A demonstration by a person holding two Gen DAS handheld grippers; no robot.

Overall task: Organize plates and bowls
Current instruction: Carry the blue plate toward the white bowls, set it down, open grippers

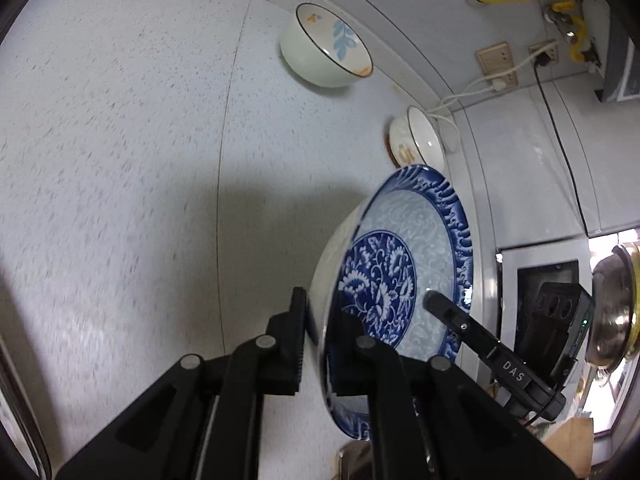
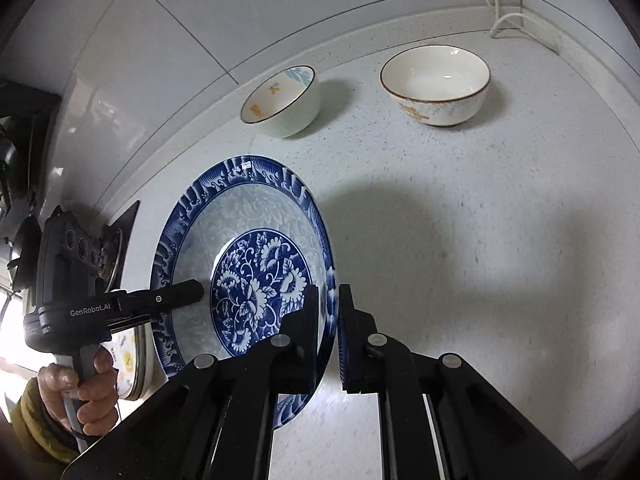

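A blue-and-white floral plate [image 1: 404, 264] [image 2: 256, 256] hangs tilted on edge above the speckled white counter [image 1: 120, 160] [image 2: 460, 240], casting a shadow on it. My left gripper [image 1: 322, 312] is shut on one side of its rim. My right gripper [image 2: 330, 304] is shut on the opposite side. Each view shows one finger of the other gripper lying on the plate's face: the right one's fingertip [image 1: 440, 306], the left one's fingertip [image 2: 188, 292]. Beyond the plate stand two bowls upright: a white bowl with a blue leaf [image 1: 326, 46] [image 2: 282, 100] and a brown-rimmed bowl [image 1: 418, 140] [image 2: 436, 84].
The tiled wall [image 2: 280, 8] runs behind the bowls, with sockets [image 1: 496, 62] and white cables [image 2: 508, 20]. A metal pot [image 1: 612, 312] sits on the hob [image 2: 116, 236] at the plate's side. A person's hand [image 2: 80, 388] holds the left gripper's handle.
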